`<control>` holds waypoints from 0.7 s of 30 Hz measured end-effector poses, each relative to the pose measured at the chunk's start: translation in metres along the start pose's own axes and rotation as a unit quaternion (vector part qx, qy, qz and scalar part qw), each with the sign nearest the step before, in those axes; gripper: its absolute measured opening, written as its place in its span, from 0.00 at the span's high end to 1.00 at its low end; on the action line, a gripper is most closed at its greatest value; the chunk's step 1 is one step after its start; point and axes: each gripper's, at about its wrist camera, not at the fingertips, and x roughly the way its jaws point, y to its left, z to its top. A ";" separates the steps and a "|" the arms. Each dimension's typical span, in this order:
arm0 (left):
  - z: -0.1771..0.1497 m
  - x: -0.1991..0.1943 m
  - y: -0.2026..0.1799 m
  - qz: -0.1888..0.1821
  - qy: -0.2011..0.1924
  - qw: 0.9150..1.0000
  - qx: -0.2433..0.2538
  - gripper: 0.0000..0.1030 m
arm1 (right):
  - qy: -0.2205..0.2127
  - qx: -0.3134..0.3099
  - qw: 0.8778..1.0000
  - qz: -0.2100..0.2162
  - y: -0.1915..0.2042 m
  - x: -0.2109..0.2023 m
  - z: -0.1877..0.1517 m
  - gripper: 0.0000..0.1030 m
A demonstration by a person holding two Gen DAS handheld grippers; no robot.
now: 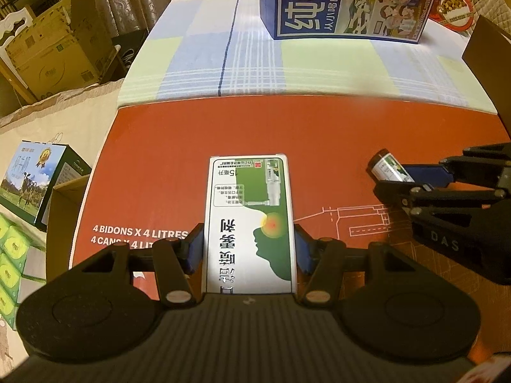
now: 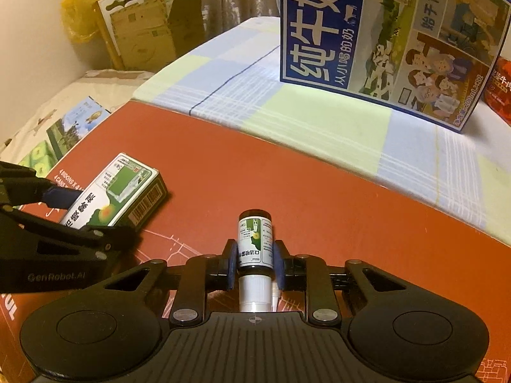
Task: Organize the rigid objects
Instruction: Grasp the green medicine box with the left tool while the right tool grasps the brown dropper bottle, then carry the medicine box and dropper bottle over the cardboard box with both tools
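The small medicine box [image 1: 250, 220], white and green, lies flat on a red cardboard sheet [image 1: 319, 134], and the left gripper [image 1: 249, 245] has closed on it, its blue pads against the box's two long sides. The left wrist view shows only the printed top of the box; the right wrist view, looking from the side, shows the same box [image 2: 118, 191] with its dark green side and a barcode on the end, and the left gripper [image 2: 64, 204] reaching in from the left edge. Near it on the red sheet is a small dark spray bottle [image 2: 255, 242] with a green and white label and a white nozzle end. The right gripper [image 2: 254, 265] has its jaws nearly together, clamped on the bottle's body, nozzle end toward the camera. From the left wrist the bottle [image 1: 388, 167] shows only as a dark end and a bit of label between the right gripper's [image 1: 396, 175] fingers, well apart from the box. Beyond the red sheet is a checked cloth [image 1: 223, 48] in pale green and blue, with a large blue milk carton [image 2: 383, 38] standing on it. A red tub [image 2: 499, 89] sits beside the carton.
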 end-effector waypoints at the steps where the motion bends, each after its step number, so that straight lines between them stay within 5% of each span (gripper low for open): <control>1: 0.000 0.000 0.000 0.000 0.000 1.000 0.000 0.49 | 0.001 0.001 1.000 0.001 -0.001 -0.001 0.000 0.80; 21: -0.026 -0.016 -0.053 -0.050 0.021 0.998 0.038 0.50 | 0.013 -0.009 1.000 0.007 -0.011 -0.040 -0.050 0.80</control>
